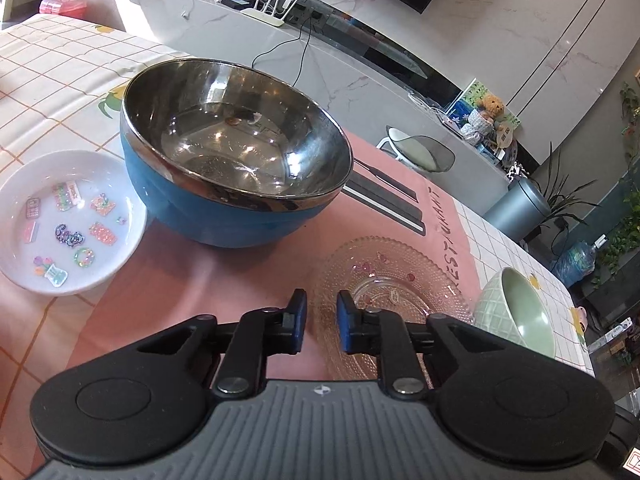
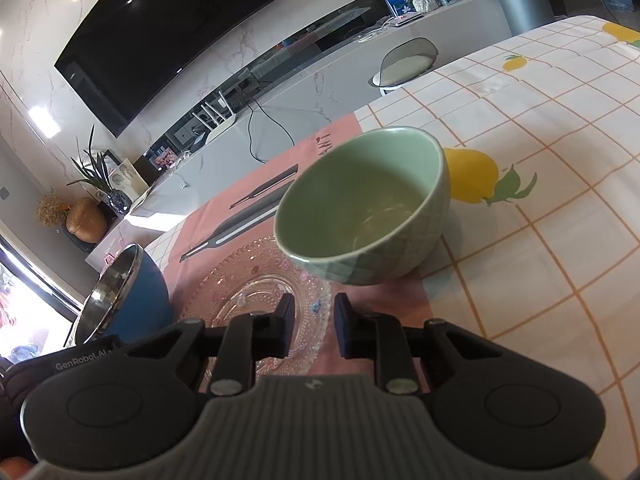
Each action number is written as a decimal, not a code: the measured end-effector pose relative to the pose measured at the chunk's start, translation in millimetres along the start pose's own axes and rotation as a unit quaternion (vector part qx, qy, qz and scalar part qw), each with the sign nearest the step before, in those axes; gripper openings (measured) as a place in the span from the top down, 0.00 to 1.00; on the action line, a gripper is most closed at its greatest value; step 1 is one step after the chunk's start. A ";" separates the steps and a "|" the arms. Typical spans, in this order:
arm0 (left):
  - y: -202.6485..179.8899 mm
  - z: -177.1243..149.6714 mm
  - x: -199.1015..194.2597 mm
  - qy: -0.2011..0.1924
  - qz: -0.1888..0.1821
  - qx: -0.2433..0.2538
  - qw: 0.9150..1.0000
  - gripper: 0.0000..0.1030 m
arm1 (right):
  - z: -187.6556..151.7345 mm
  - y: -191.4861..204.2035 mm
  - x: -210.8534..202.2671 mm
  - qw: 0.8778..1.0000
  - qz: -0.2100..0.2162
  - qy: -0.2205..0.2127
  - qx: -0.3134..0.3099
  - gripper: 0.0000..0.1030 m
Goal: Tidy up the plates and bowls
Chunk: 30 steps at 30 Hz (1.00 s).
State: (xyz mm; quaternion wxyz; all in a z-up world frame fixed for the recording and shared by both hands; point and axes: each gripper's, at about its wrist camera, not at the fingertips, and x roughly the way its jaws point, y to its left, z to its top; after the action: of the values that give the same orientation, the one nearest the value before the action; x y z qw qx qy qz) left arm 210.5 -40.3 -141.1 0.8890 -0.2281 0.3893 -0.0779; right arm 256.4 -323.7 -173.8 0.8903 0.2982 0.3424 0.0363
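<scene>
1. Left gripper (image 1: 321, 322) hangs over the near rim of the clear glass plate (image 1: 394, 276), jaws a narrow gap apart, nothing pinched
2. Right gripper (image 2: 313, 330) likewise, over the plate's other side, gripping nothing
3. Blue steel bowl (image 1: 236, 152) sits mid-mat; green bowl (image 2: 362, 208) at the pink mat's (image 1: 192, 276) edge; white dish (image 1: 68, 220) beside the blue bowl

blue steel bowl (image 1: 236, 168) upright | glass plate (image 1: 396, 276) beside | green bowl (image 2: 362, 208) upright | white dish (image 1: 68, 222)
</scene>
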 end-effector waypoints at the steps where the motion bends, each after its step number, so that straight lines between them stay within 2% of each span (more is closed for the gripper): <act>1: 0.7 0.2 0.4 0.004 -0.006 -0.004 1.000 0.86 | -0.8 -0.5 0.1 1.000 0.001 -0.001 0.000 0.87; 3: -0.9 0.8 -0.2 0.005 -0.004 -0.004 1.000 0.88 | -2.2 -2.5 0.7 1.000 -0.001 -0.005 0.006 0.92; 15: -0.6 -4.7 -18.2 0.015 0.003 -0.004 1.000 0.90 | -4.2 -2.8 -9.0 1.000 -0.001 0.014 0.027 0.94; 30: -1.0 -23.9 -84.3 0.008 -0.007 0.007 1.000 0.90 | -24.0 10.8 -72.8 1.000 0.012 0.017 0.013 0.94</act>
State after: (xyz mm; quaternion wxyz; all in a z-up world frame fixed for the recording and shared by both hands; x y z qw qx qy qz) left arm 135.4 -22.7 -99.5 0.8870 -0.2236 0.3943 -0.0884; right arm 187.2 -322.3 -139.1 0.8799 0.3132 0.3540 0.0478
